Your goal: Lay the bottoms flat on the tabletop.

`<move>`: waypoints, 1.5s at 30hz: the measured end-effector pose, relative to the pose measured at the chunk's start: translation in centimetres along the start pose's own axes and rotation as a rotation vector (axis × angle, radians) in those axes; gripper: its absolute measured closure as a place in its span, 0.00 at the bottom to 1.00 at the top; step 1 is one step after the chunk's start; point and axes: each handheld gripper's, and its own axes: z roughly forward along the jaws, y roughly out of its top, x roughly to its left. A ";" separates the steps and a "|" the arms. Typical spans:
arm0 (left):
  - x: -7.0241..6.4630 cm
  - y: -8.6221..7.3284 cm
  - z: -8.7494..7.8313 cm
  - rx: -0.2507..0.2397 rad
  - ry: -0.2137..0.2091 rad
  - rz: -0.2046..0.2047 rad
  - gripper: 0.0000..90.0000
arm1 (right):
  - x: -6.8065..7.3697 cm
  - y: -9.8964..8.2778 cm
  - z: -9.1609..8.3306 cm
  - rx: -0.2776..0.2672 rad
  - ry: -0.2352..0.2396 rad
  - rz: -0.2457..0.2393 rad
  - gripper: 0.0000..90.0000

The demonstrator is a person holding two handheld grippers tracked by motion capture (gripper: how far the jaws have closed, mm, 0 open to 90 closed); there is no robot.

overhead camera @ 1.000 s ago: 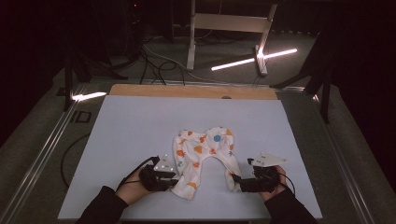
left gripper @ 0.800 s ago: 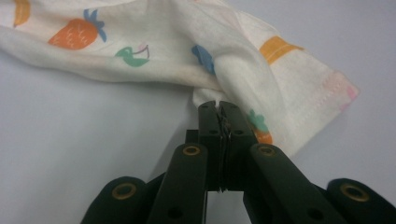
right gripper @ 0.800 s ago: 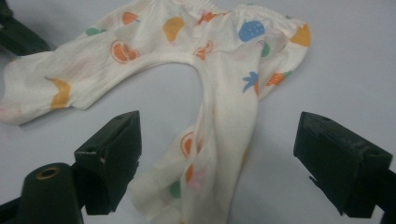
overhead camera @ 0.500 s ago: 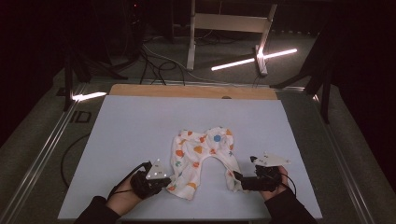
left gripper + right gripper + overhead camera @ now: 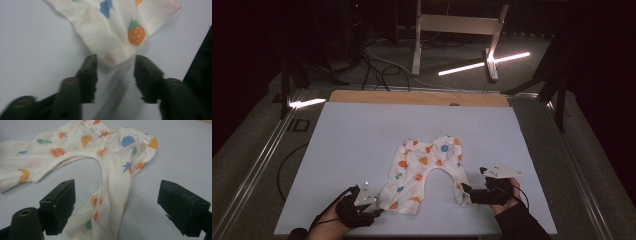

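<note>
Left tool (image 5: pixel 115 75): jaws spread, just been opening, nothing between them; the cuff corner of the fruit-print baby trousers (image 5: pixel 117 32) lies just ahead of the tips, flat on the table (image 5: pixel 362 135). Right tool (image 5: pixel 117 205): jaws spread wide, the other trouser leg running between them, pads not pressing.

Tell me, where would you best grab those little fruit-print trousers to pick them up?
I'd take the fruit-print trousers by the two leg cuffs, coming in low from the near edge. They lie flat, legs splayed toward the person; the right gripper already straddles one cuff, and the left gripper is open just short of the other.
</note>
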 end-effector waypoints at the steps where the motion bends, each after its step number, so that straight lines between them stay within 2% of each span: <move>1: 0.1 -0.2 0.0 -0.004 -0.004 -0.009 0.53 | 0.0 0.0 0.0 0.000 -0.001 0.000 0.17; 3: 0.2 -0.4 0.0 -0.026 -0.031 -0.005 0.46 | 0.0 0.0 0.0 0.000 0.001 -0.002 0.17; 6: -0.1 -0.3 -0.2 -0.056 -0.056 0.013 0.43 | 0.0 0.0 0.1 0.003 0.000 0.004 0.17; 8: -0.4 0.0 -0.3 -0.068 -0.055 0.043 0.43 | 0.0 -0.1 0.2 0.003 0.002 0.000 0.16; 10: -0.9 0.6 -0.4 -0.099 -0.072 0.075 0.43 | 0.1 -0.1 0.3 0.008 -0.001 0.003 0.17; 11: -0.9 0.6 -0.4 -0.099 -0.072 0.075 0.44 | 0.1 -0.1 0.3 0.008 -0.001 0.003 0.17; 12: -1.5 1.3 -0.5 -0.122 -0.089 0.110 0.44 | 0.1 -0.2 0.3 0.009 0.000 0.003 0.17; 16: -2.8 3.0 -0.2 -0.151 -0.120 0.185 0.53 | 0.1 -0.1 0.2 0.006 0.003 0.005 0.17; 20: -3.8 4.5 0.5 -0.153 -0.155 0.271 0.59 | 0.0 -0.1 0.2 0.003 0.006 0.002 0.17; 26: -5.1 6.3 1.8 -0.147 -0.210 0.345 0.67 | 0.1 -0.2 0.3 0.007 0.009 0.006 0.17; 27: -5.2 6.7 2.1 -0.144 -0.215 0.358 0.72 | 0.1 -0.2 0.3 0.009 0.010 0.005 0.17; 29: -5.1 7.4 2.6 -0.134 -0.213 0.369 0.78 | 0.1 -0.2 0.4 0.010 0.013 0.001 0.17; 32: -4.8 8.0 3.5 -0.138 -0.239 0.346 0.89 | 0.2 -0.2 0.3 0.009 0.011 0.001 0.17; 35: -4.8 8.3 4.6 -0.108 -0.261 0.351 0.96 | 0.1 -0.3 0.4 0.014 0.008 0.008 0.17; 38: -4.8 8.2 5.4 -0.066 -0.237 0.371 0.97 | 0.0 -0.3 0.4 0.016 0.012 0.009 0.17; 40: -4.3 7.9 5.7 -0.046 -0.223 0.361 0.98 | 0.0 -0.3 0.4 0.018 0.013 0.008 0.17; 43: -3.4 7.5 5.7 -0.047 -0.209 0.322 0.98 | 0.0 -0.4 0.4 0.018 0.013 0.007 0.17; 45: -3.2 7.2 5.7 -0.039 -0.201 0.313 0.99 | 0.0 -0.3 0.4 0.016 0.014 0.009 0.17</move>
